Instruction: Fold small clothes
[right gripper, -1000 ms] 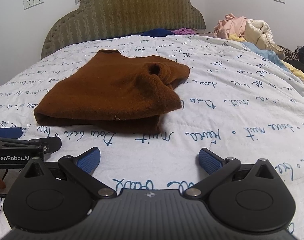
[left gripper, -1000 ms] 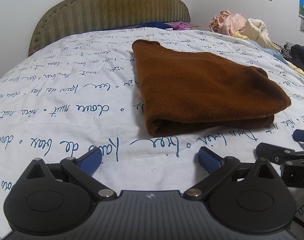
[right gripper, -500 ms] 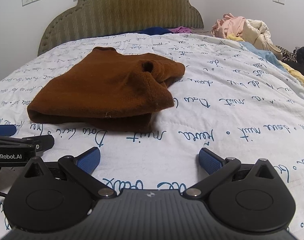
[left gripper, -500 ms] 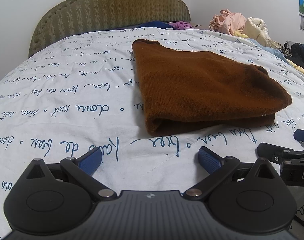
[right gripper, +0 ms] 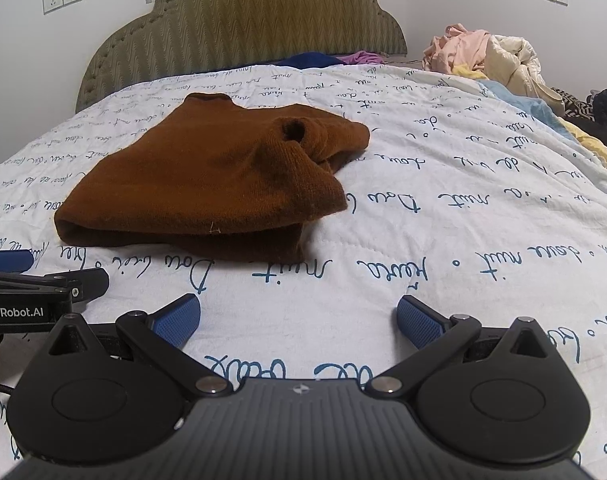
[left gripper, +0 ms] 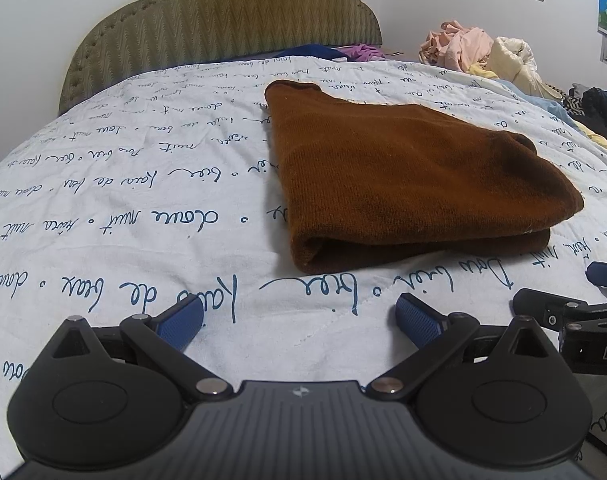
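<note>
Partly folded brown sweater, underlayers hidden, right hand-held gripper cropped

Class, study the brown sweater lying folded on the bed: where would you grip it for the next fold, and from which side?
Grip the brown sweater at its near folded edge, coming in low from the front. The layers stack there in a thick, raised lip facing both open grippers, the left and the right.

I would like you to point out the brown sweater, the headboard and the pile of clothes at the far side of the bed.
brown sweater [right gripper: 207, 176], right wrist view, on its flat top layer.
headboard [left gripper: 223, 24], left wrist view, on its padded front.
pile of clothes [right gripper: 475, 50], right wrist view, on the pink cloth.
</note>
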`<state>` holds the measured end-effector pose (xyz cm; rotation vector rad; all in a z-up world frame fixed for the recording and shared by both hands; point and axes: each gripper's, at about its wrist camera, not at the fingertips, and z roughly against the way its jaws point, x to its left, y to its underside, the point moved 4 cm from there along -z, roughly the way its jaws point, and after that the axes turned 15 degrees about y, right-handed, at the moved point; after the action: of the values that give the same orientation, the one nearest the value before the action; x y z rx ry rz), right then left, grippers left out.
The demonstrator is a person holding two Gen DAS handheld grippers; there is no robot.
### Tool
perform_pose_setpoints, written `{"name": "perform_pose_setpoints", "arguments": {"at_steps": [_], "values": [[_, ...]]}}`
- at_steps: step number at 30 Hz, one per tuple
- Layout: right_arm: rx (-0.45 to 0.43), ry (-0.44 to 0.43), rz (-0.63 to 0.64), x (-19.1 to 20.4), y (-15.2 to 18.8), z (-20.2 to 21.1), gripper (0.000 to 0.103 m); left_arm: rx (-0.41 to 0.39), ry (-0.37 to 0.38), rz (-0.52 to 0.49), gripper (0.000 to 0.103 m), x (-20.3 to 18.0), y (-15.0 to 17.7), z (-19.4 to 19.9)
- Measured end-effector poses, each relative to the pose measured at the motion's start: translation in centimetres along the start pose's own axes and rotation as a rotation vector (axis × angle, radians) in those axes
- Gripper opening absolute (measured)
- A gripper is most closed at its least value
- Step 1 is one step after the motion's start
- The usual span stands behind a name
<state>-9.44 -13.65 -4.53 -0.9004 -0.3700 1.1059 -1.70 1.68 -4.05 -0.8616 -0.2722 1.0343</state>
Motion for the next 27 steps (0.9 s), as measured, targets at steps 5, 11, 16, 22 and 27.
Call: {"name": "perform_pose_setpoints", "arguments": {"at_steps": [5,11,16,22,27], "values": [[0.0,0.0,0.0,-0.01,-0.01,0.0,0.103,-0.002,0.004,0.006,0.103,0.04,-0.06,0.08],[0.0,0.0,0.0,-0.03,-0.01,-0.01,0.103,0.002,-0.001,-0.001,0.103,0.02,-0.06,0.06],[0.0,0.0,0.0,-0.04,-0.01,-0.02,0.103,0.004,-0.006,-0.009,0.103,-0.15,0.06,-0.02],[0.0,0.0,0.0,-0.04,-0.01,-0.03,0.103,0.003,-0.004,-0.007,0.103,-0.12,0.08,-0.05],[0.0,-0.002,-0.004,-0.07,0.0,-0.07,0.103,0.002,-0.003,-0.007,0.103,-0.08,0.08,-0.02]]}}
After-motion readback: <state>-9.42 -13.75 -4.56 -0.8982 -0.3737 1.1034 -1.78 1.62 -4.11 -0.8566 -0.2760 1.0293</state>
